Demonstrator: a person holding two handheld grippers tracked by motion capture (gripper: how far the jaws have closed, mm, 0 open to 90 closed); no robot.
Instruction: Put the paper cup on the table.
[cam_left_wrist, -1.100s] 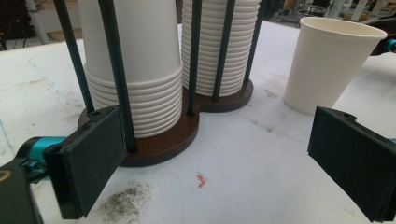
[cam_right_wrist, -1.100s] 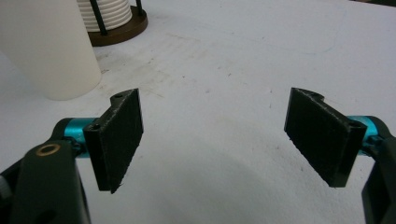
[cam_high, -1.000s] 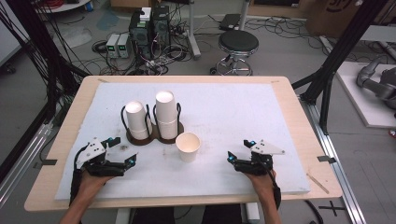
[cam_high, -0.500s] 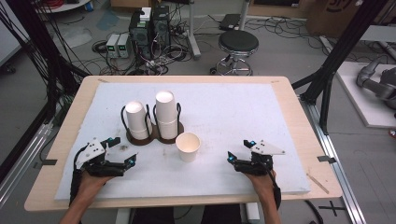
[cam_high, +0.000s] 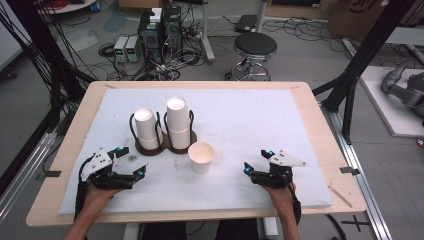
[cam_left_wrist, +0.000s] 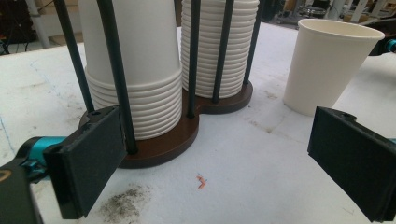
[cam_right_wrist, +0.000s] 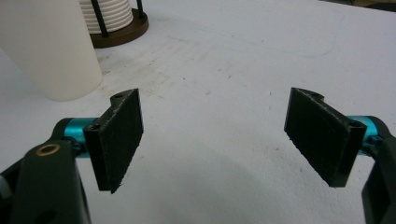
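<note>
Right tool (cam_high: 253, 171) is resting spread and empty, needing a level approach toward the loose cup (cam_high: 201, 157) ahead-left, closing mid-wall gently.

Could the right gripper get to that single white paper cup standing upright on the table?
Probably yes. The right gripper is open and rests on the white mat; bare mat lies between it and the single white paper cup. The brown cup holder stands behind the cup, out of the way.

I'm working in a lab: black frame posts (cam_high: 367, 47), computer towers (cam_high: 160, 27) amid tangled cables (cam_high: 165, 70), a stool (cam_high: 255, 47) on concrete.
</note>
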